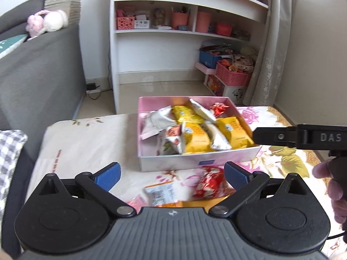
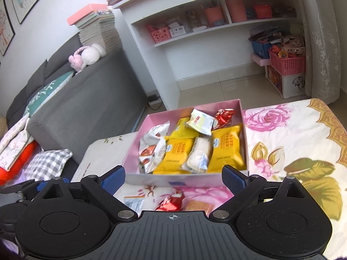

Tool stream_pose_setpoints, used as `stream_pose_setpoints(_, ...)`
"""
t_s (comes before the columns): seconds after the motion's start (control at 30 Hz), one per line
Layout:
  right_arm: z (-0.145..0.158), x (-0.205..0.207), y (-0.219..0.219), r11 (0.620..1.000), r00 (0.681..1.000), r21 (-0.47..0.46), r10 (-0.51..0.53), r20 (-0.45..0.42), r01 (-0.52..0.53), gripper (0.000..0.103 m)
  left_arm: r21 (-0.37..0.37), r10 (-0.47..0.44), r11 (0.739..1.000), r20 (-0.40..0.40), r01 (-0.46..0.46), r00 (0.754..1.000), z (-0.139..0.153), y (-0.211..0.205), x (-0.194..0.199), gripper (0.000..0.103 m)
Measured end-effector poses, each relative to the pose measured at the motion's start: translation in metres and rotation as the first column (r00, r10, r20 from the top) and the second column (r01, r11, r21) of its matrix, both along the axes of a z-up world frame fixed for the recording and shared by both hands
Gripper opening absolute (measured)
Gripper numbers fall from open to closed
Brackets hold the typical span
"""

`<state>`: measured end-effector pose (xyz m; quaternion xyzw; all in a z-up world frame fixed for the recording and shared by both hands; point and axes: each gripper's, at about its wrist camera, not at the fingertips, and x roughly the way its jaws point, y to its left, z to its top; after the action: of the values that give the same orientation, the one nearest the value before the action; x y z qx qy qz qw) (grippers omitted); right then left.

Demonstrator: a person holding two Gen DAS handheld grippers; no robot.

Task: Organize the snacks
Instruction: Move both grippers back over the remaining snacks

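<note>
Snacks fill the pink box (image 1: pixel 195 158) at twelve o'clock on the floral surface (image 2: pixel 292 134); your left hand-held gripper (image 1: pixel 171 174) and right hand-held gripper (image 2: pixel 173 177) gape wide, grasping nothing, over loose packets (image 1: pixel 208 182) at six o'clock.

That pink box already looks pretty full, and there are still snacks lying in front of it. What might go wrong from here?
1. The pink box is crowded, with a white packet lying on top of the yellow packs; more snacks may slide out.
2. The loose red wrapped snack, white packet and a third wrapper lie close together or overlapping, so open jaws might catch two.
3. The right gripper reaches across beside the left gripper; they could bump.
</note>
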<state>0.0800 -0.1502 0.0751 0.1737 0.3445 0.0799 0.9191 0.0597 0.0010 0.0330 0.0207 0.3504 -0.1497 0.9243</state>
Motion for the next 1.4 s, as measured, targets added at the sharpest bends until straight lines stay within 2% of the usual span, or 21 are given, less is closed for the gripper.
stream_pose_setpoints(0.23, -0.007, -0.016, 0.006, 0.999, 0.999, 0.001, -0.033, 0.029, 0.033, 0.101, 0.031, 0.036, 0.999, 0.011, -0.037, 0.999, -0.012, 0.020, -0.009, 0.103)
stream_pose_setpoints(0.4, -0.021, -0.020, 0.011, 0.997, 0.999, -0.071, -0.038, 0.013, 0.038, 0.101, 0.116, 0.044, 0.992, 0.035, -0.048, 0.998, -0.022, 0.034, -0.011, 0.103)
stream_pose_setpoints(0.53, -0.029, -0.019, 0.013, 0.995, 0.999, -0.089, -0.045, -0.002, 0.045, 0.101, 0.123, 0.074, 0.990, 0.022, -0.076, 0.997, -0.031, 0.047, -0.005, 0.103)
stream_pose_setpoints(0.63, -0.035, -0.016, 0.013, 0.995, 0.999, -0.089, -0.042, -0.026, 0.039, 0.101, 0.120, 0.051, 0.991, 0.039, -0.056, 0.998, -0.040, 0.058, 0.000, 0.102)
stream_pose_setpoints(0.7, -0.040, -0.015, 0.014, 0.995, 0.998, -0.092, -0.037, -0.042, 0.033, 0.101, 0.100, 0.029, 0.994, 0.048, -0.034, 0.998, -0.048, 0.066, 0.006, 0.102)
stream_pose_setpoints(0.77, -0.045, -0.014, 0.014, 0.995, 0.998, -0.097, -0.024, -0.059, 0.018, 0.101, 0.065, 0.026, 0.997, 0.025, -0.028, 0.999, -0.057, 0.076, 0.013, 0.100)
stream_pose_setpoints(0.83, -0.052, -0.011, 0.015, 0.996, 0.997, -0.090, 0.000, -0.074, -0.007, 0.101, 0.018, 0.011, 1.000, -0.009, -0.010, 1.000, -0.065, 0.084, 0.019, 0.098)
stream_pose_setpoints(0.97, -0.074, 0.001, 0.015, 0.991, 0.985, -0.037, 0.120, -0.125, -0.126, 0.101, -0.038, -0.021, 0.999, -0.084, 0.018, 0.996, -0.076, 0.089, 0.026, 0.093)
stream_pose_setpoints(1.07, -0.088, 0.010, 0.015, 0.984, 0.969, 0.022, 0.180, -0.167, -0.179, 0.101, -0.027, -0.071, 0.997, -0.110, 0.068, 0.991, -0.081, 0.087, 0.026, 0.092)
stream_pose_setpoints(1.17, -0.094, 0.014, 0.019, 0.975, 0.963, 0.041, 0.220, -0.155, -0.216, 0.101, -0.010, -0.121, 0.993, -0.129, 0.121, 0.984, -0.084, 0.084, 0.024, 0.089)
stream_pose_setpoints(1.4, -0.102, 0.016, 0.039, 0.948, 0.940, -0.035, 0.308, -0.146, -0.316, 0.102, 0.026, -0.183, 0.982, -0.150, 0.189, 0.972, -0.084, 0.079, 0.017, 0.082)
